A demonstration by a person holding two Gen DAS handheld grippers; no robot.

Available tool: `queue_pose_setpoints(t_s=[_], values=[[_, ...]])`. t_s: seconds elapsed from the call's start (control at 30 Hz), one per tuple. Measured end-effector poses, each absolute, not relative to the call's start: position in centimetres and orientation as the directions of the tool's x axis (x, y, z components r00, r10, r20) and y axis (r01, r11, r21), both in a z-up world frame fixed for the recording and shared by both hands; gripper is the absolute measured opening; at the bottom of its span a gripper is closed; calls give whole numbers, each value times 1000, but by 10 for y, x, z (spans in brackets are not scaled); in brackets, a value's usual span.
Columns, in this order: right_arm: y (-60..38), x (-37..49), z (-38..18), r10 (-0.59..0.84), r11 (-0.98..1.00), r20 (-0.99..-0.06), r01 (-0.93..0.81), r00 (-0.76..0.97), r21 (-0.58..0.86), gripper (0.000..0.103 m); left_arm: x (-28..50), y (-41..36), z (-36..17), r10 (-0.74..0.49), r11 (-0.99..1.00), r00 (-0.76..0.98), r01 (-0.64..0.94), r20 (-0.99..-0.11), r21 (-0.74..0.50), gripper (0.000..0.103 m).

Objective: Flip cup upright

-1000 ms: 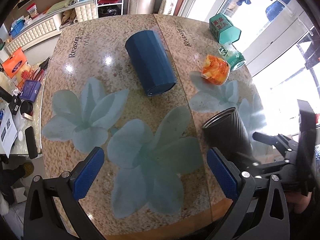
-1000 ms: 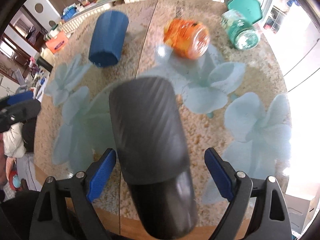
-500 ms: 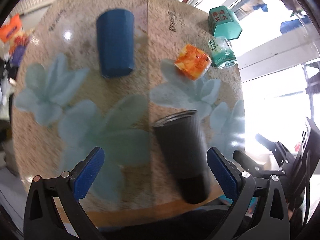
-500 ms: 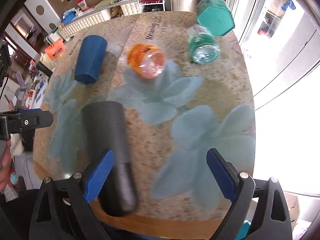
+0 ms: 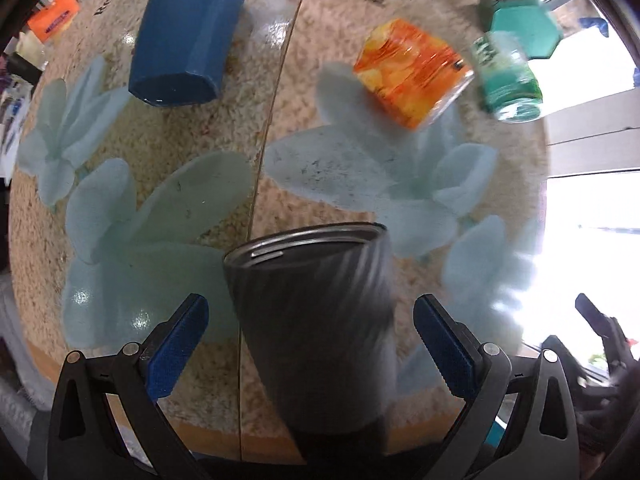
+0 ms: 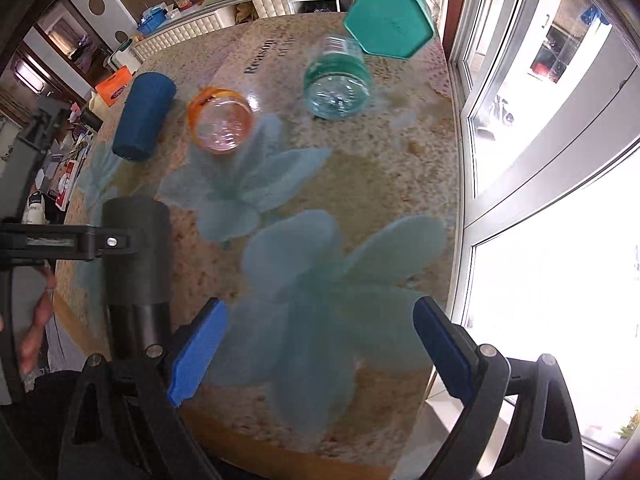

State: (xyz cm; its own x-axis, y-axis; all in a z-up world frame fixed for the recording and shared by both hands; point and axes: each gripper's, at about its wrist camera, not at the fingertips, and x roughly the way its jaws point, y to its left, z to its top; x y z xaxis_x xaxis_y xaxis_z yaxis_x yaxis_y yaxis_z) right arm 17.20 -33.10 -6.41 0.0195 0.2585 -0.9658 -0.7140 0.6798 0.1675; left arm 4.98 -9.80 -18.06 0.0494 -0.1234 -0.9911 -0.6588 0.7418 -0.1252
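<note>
A round table [image 5: 360, 208] with a speckled tan top printed with large pale blue flowers fills both views, and a bright window [image 6: 560, 240] runs along its right side. Near the front edge of the table lies the black cup [image 5: 316, 320], on its side, its open mouth pointing toward the middle of the table and its narrower base overhanging the edge toward the viewer. The left gripper [image 5: 310, 344] is spread wide, with the cup between its two blue-padded fingers [image 5: 180, 344]; neither pad touches the cup, and it holds nothing. The right gripper [image 6: 320, 354] is also spread wide and holds nothing; it hovers over bare table to the right of the cup [image 6: 134, 260], which lies just outside its left finger. Farther back, a blue cup [image 5: 188, 32] lies on its side at the left. To its right lie an orange glass [image 5: 412, 72] and a green glass [image 5: 508, 76], both on their sides, and a teal six-sided box [image 6: 388, 16] sits behind the green glass at the far edge.
</note>
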Motion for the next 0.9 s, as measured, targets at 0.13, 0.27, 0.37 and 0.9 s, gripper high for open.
queue_pose_setpoints(t_s=[0.13,0.27,0.37,0.9], values=[[-341,181,-70,264,678,-965,-710,-3,188,94,55,-100,-197,-132,718,17,-688,-991,-108,103],[-347,186,-74,264,673,-964,-714,-15,196,94,56,-101,-215,-144,710,-22,-698,-989,-87,101],[-351,190,-76,266,672,-964,-712,-22,202,94,56,-103,-223,-131,710,-60,-703,-990,-52,89],[-345,189,-77,284,654,-958,-725,-26,214,94,37,-84,-166,-73,706,132,-693,-989,-144,82]])
